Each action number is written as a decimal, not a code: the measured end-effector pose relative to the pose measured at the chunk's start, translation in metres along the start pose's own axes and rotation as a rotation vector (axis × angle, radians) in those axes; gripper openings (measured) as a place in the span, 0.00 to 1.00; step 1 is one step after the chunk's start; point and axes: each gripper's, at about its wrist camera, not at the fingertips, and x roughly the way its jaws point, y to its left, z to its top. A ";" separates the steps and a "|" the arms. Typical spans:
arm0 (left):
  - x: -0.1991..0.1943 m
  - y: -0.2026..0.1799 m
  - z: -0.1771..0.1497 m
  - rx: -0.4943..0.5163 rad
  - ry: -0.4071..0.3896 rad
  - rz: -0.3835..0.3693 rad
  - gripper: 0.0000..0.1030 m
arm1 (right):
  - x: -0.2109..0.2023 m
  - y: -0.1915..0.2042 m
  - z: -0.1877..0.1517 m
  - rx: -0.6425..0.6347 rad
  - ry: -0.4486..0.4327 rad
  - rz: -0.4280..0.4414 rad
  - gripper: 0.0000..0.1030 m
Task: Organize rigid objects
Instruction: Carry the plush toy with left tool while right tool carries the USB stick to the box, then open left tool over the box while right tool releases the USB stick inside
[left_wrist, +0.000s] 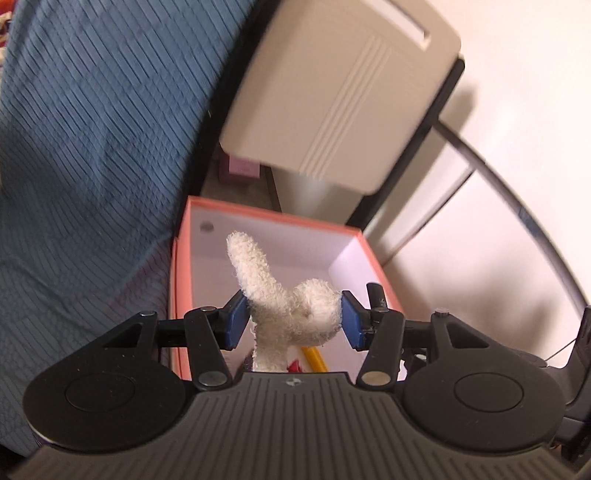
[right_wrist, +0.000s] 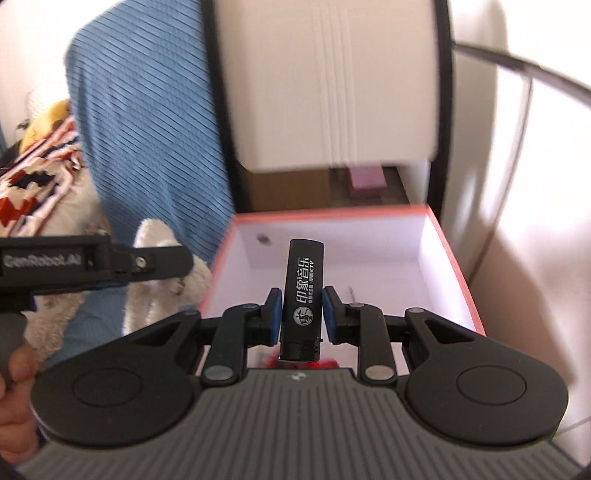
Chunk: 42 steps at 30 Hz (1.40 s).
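My left gripper (left_wrist: 293, 319) is shut on a white plush toy (left_wrist: 284, 299) and holds it above an open pink box (left_wrist: 258, 214) with a white inside. A yellow stick (left_wrist: 314, 357) and something red lie in the box under the toy. My right gripper (right_wrist: 300, 314) is shut on a black lighter (right_wrist: 302, 295) with white print, upright over the same pink box (right_wrist: 332, 213). The left gripper (right_wrist: 92, 264) and its plush toy (right_wrist: 155, 236) show at the left of the right wrist view.
A blue quilted cover (left_wrist: 92, 129) hangs at the left of the box. A beige cabinet (left_wrist: 332, 92) with a dark frame stands behind it. A small pink block (right_wrist: 367, 181) lies on the floor beyond. A patterned blanket (right_wrist: 33, 184) lies far left.
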 end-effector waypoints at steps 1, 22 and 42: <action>0.008 -0.001 -0.004 0.005 0.018 0.002 0.57 | 0.005 -0.006 -0.005 0.013 0.014 -0.009 0.26; 0.070 0.006 -0.043 0.021 0.171 0.027 0.59 | 0.068 -0.059 -0.076 0.161 0.218 -0.089 0.27; -0.062 -0.024 -0.004 0.131 -0.090 -0.028 0.63 | -0.032 -0.005 -0.023 0.114 -0.026 -0.032 0.27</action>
